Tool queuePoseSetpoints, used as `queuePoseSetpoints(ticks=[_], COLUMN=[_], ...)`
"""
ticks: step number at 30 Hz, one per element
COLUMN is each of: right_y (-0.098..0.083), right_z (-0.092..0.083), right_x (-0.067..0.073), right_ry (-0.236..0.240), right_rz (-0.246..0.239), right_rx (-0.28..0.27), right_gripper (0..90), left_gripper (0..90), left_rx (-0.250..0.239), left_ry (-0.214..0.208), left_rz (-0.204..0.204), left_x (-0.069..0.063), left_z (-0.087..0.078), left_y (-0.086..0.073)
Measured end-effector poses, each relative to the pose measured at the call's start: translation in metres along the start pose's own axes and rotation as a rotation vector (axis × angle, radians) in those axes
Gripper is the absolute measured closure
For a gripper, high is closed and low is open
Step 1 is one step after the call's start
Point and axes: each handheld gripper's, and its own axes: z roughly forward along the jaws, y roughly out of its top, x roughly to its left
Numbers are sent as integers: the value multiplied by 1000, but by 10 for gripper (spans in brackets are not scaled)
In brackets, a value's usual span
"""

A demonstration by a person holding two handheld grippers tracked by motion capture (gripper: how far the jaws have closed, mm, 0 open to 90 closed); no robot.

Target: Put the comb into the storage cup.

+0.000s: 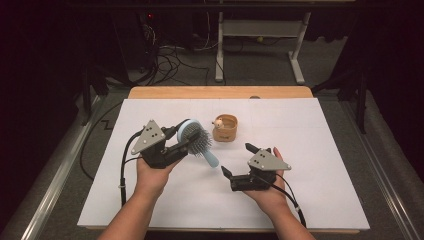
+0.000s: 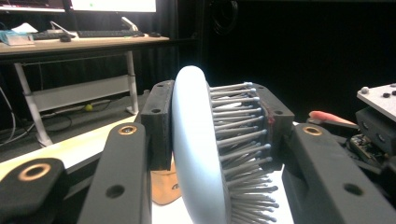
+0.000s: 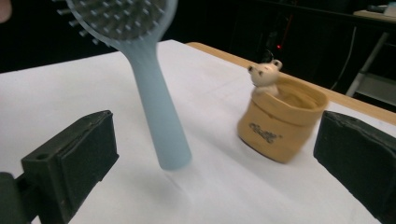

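Observation:
A pale blue hairbrush (image 1: 196, 139) with grey bristles is held off the table. My left gripper (image 1: 189, 138) is shut on its round head (image 2: 201, 154), one pad on the smooth back and one on the bristles. The handle (image 3: 159, 112) hangs down toward the white sheet, its tip just above it. My right gripper (image 1: 239, 159) stands open in front of the handle, nothing between its pads (image 3: 79, 158). A tan cup with a small bear figure (image 1: 224, 128) stands on the sheet behind; in the right gripper view the same cup (image 3: 280, 119) sits right of the handle.
A white sheet (image 1: 310, 150) covers the wooden table (image 1: 220, 92). Beyond its far edge are a white desk frame (image 1: 260, 35) and loose cables (image 1: 170, 60) on the floor. A desk with a keyboard (image 2: 105, 33) stands at the far left of the left gripper view.

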Motion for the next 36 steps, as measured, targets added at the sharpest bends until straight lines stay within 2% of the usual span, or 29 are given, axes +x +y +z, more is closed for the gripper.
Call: queuePoseSetpoints(ticks=[19,29,36], right_y=[-41,-57,-65], right_z=[-34,-53,-66], right_x=[-37,-51,-63], right_ry=[-109,-151,-178], right_rz=[60,81,121], right_rx=[48,59,53], right_gripper=[2,2,2], left_gripper=[575,574,574], left_rx=[1,-5,-5], left_ry=[42,60,74], left_rz=[7,6,-1], left_x=[9,14,17], left_z=[-10,-14,-16], left_y=[0,0,-1])
